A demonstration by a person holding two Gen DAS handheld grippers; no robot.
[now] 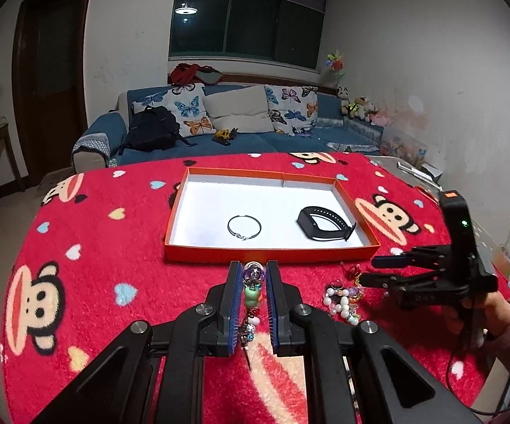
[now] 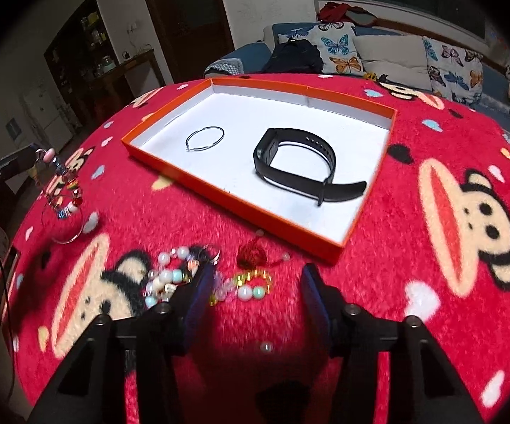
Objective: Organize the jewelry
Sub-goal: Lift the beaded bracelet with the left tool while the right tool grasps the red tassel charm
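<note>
My left gripper (image 1: 253, 275) is shut on a beaded charm string (image 1: 252, 293) and holds it just short of the orange tray (image 1: 269, 252); its beads and ring dangle in the right wrist view (image 2: 65, 190). The tray holds a thin black hoop bracelet (image 1: 244, 228) and a black smart band (image 1: 324, 222). My right gripper (image 2: 255, 279) is open, low over a pile of pearl and coloured bead jewelry (image 2: 173, 279) beside a red knot charm (image 2: 251, 256). The right gripper also shows in the left wrist view (image 1: 368, 270), above the pile (image 1: 343, 298).
A red plush monkey-print cloth (image 1: 96, 247) covers the round table. The tray's near wall (image 2: 255, 212) stands between the pile and the tray floor. A blue sofa (image 1: 219, 134) with cushions lies beyond the table.
</note>
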